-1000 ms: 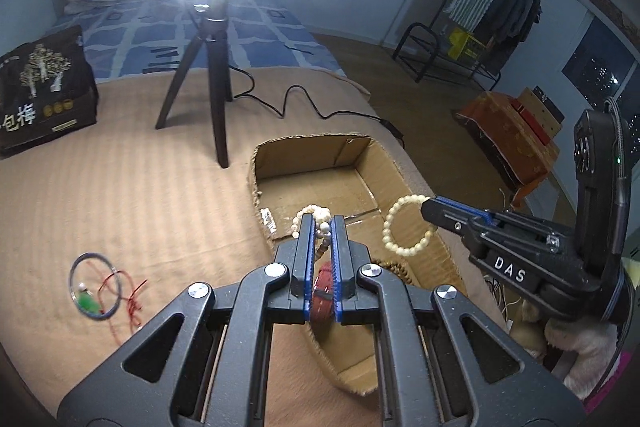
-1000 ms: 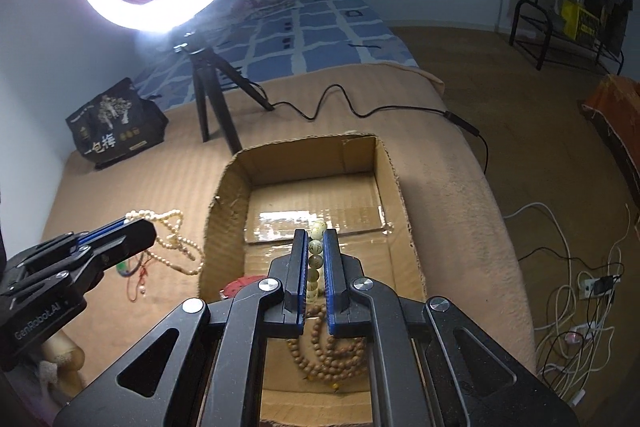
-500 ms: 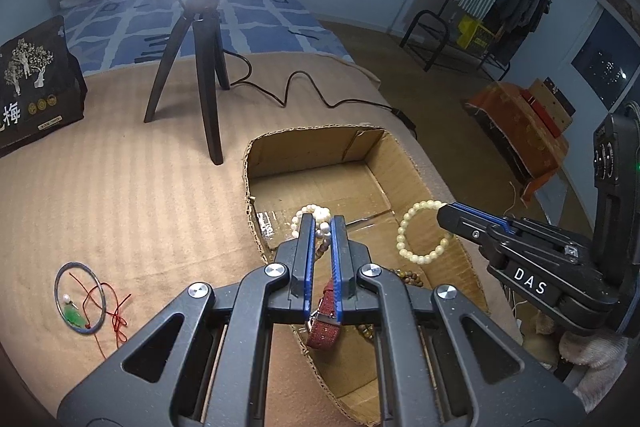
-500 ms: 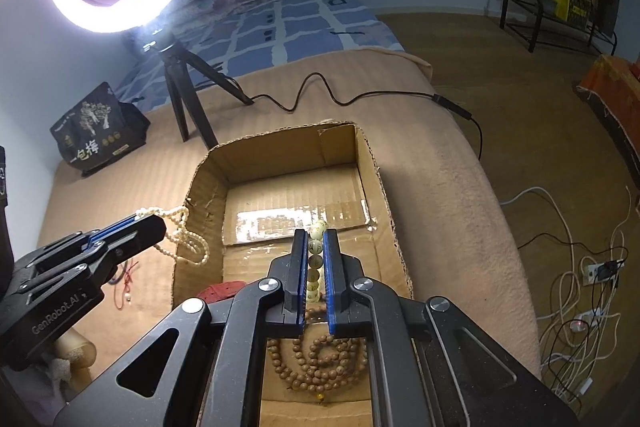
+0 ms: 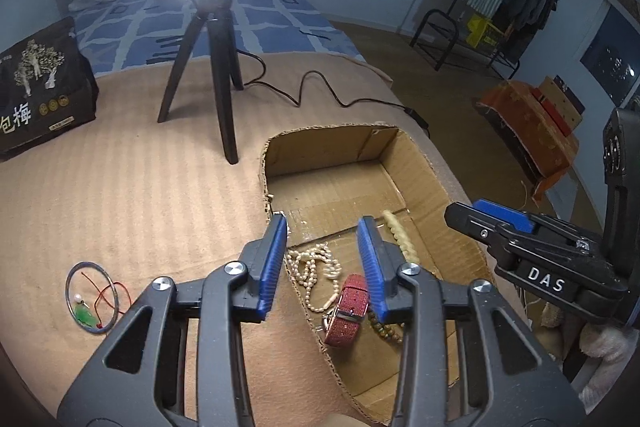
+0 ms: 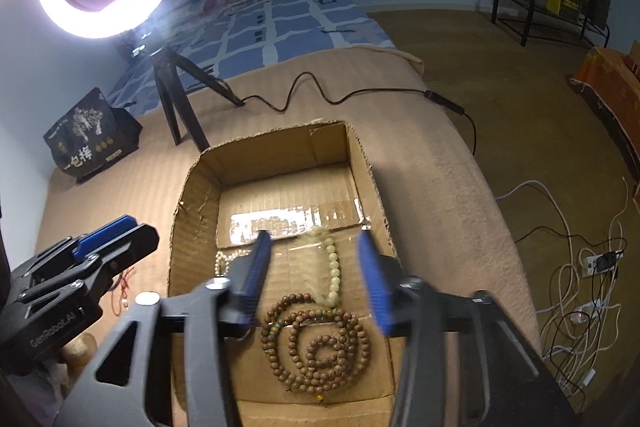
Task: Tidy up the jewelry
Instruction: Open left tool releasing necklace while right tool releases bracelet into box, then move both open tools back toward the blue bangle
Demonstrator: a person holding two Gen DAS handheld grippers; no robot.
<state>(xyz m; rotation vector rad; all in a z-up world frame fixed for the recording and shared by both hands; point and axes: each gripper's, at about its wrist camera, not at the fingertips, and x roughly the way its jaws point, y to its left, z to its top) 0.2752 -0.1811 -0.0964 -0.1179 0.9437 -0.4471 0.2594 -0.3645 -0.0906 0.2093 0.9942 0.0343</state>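
Both grippers are over the cardboard box (image 6: 362, 163) on the bed, jaws opening, nothing pinched btwn them. Left gripper (image 5: 326, 259) is spread above the near-left part of the box; right gripper (image 6: 316, 279) is spread over the middle.

Done so far, judging by what's in the box: pearl necklace (image 5: 310, 269) heaped on the floor of the box near its left wall; red watch strap (image 5: 347, 309) just right of it, long axis running near-to-far w/ a slight rightward lean; cream bead bracelet (image 6: 334, 273) lying stretched out, long axis near-to-far, its near end touching the brown bead strand (image 6: 316, 341), which is coiled in a flat spiral at the near end.

Left to do: the thin metal ring w/ red cord and green pendant (image 5: 91, 297) is on the blanket, well left of the box, not yet moved. Prob the last item, tho I can't see the whole bed.
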